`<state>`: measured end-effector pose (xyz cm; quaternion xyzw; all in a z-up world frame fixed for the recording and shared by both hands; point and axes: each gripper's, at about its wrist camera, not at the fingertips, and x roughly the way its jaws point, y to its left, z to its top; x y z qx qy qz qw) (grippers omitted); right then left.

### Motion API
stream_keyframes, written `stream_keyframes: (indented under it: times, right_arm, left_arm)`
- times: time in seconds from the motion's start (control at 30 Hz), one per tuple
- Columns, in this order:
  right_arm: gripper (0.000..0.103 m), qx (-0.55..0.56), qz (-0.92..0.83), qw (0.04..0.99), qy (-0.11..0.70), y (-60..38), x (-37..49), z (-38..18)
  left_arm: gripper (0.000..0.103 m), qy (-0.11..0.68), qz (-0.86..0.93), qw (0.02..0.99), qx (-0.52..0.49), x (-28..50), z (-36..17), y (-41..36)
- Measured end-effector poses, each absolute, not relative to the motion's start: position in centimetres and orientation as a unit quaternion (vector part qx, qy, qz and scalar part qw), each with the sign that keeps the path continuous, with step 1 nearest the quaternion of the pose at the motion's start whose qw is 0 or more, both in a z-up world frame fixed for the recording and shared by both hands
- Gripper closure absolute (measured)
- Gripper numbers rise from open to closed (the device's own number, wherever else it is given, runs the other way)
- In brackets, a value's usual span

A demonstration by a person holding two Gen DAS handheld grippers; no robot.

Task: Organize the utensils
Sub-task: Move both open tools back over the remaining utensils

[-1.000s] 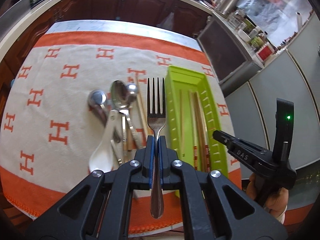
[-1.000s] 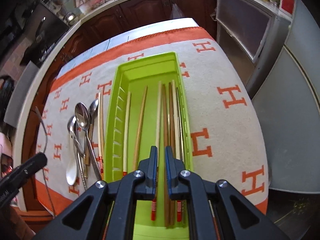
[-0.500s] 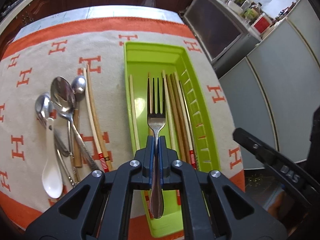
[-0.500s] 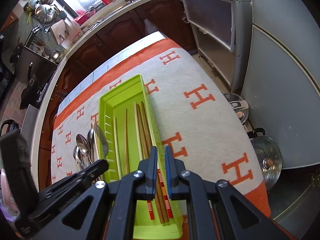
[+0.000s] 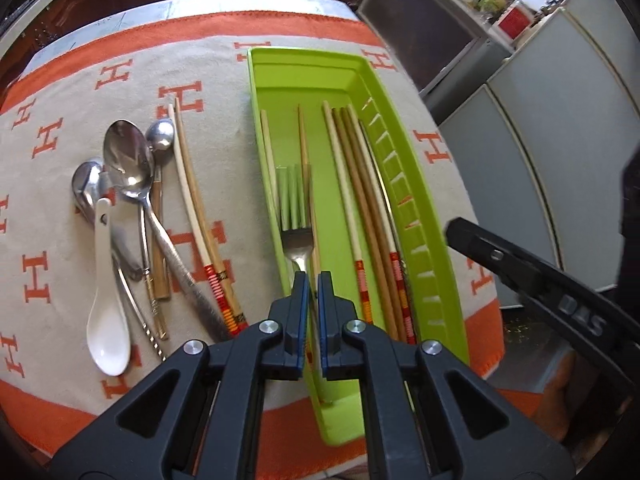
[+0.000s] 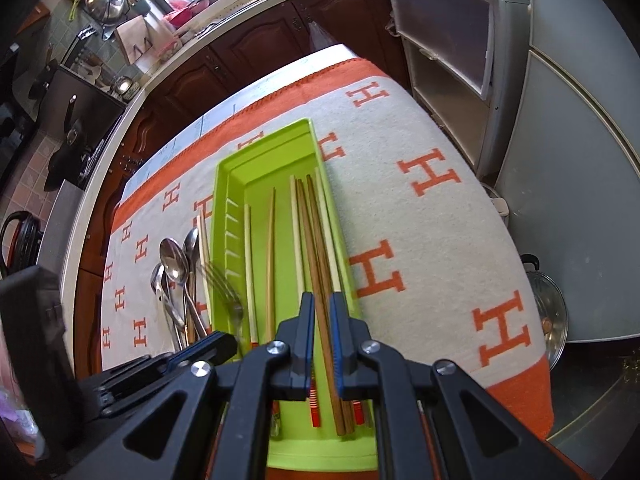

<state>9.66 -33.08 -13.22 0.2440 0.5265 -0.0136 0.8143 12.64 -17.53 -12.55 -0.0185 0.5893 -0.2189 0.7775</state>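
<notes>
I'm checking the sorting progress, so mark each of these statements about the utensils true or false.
1. The left gripper grips a fork over the green tray. True.
2. The white spoon lies in the tray. False: it lies on the cloth, left of the tray.
3. Several chopsticks lie lengthwise in the tray. True.
4. No chopsticks remain on the cloth. False: a pair of chopsticks lies there beside the metal spoons.
5. The metal spoons are already in the tray. False: they lie on the cloth.
</notes>
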Motion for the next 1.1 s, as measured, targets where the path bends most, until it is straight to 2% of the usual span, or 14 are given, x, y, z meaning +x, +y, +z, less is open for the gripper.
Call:
stream_keyframes:
  times: [0.1, 0.27, 0.6, 0.67, 0.73, 1.1]
  right_arm:
    - [0.095, 0.238, -0.011, 0.813, 0.532, -32.3, 9.6, -13.4]
    - [0.095, 0.226, -0.006, 0.814, 0.535, -31.2, 9.3, -13.3]
    - [0.095, 0.192, 0.017, 0.821, 0.537, -27.6, 9.0, -12.4]
    - [0.095, 0.187, 0.024, 0.821, 0.539, -26.7, 9.0, -12.3]
    - [0.095, 0.179, 0.032, 0.822, 0.540, -25.8, 9.1, -12.2]
    - [0.095, 0.150, 0.073, 0.822, 0.544, -21.5, 9.3, -11.8]
  left_arm:
    - [0.098, 0.580, -0.201, 0.789, -0.009, 11.9, -11.4, -16.0]
    - [0.085, 0.569, -0.187, 0.800, -0.030, 11.0, -10.0, -12.3]
    - [0.080, 0.530, -0.117, 0.840, -0.003, 9.2, -9.2, -6.2]
    - [0.072, 0.523, -0.101, 0.846, 0.001, 8.9, -9.2, -5.2]
    - [0.069, 0.521, -0.091, 0.849, 0.000, 8.6, -9.3, -4.4]
    - [0.069, 0.522, -0.062, 0.851, 0.000, 7.9, -10.3, -1.3]
